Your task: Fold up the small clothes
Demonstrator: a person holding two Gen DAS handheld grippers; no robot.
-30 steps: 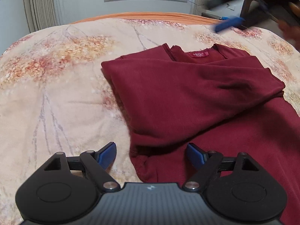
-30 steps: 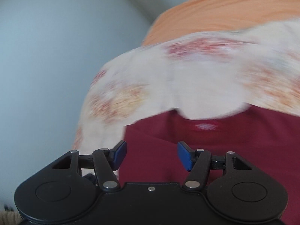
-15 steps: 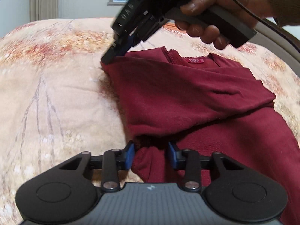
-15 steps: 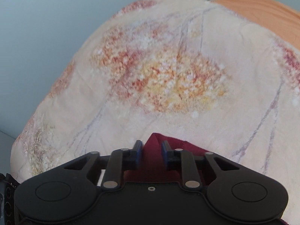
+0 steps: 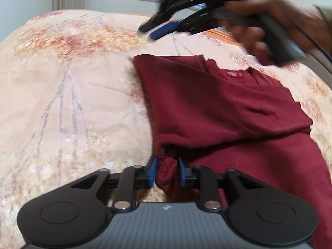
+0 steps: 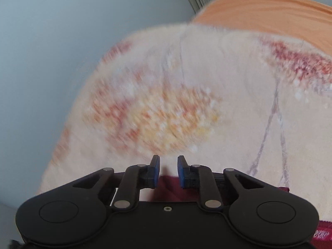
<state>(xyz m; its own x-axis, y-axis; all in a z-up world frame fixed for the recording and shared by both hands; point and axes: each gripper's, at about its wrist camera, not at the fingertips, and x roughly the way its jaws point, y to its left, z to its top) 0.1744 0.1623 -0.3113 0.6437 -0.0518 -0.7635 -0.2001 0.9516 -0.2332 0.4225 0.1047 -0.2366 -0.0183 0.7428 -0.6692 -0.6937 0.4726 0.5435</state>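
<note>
Between the blue pads of the left gripper (image 5: 166, 172) sits the maroon garment (image 5: 217, 108), a soft, matt knit with a faintly fuzzy nap. Under it, the bedspread (image 5: 62, 108) is matt, plush cloth with a floral print. The right gripper (image 6: 167, 171) has matt black plastic arms with shiny metal pivot pins.

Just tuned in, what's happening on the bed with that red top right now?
A person is folding a dark red top on a flowery blanket, with a gripper in each hand. The left gripper is pinching a bunched edge of the top at its near corner. The right gripper is off the cloth, in the air past the far corner; its jaws have just been opening and nothing is between them. One sleeve already lies folded across the body.
</note>
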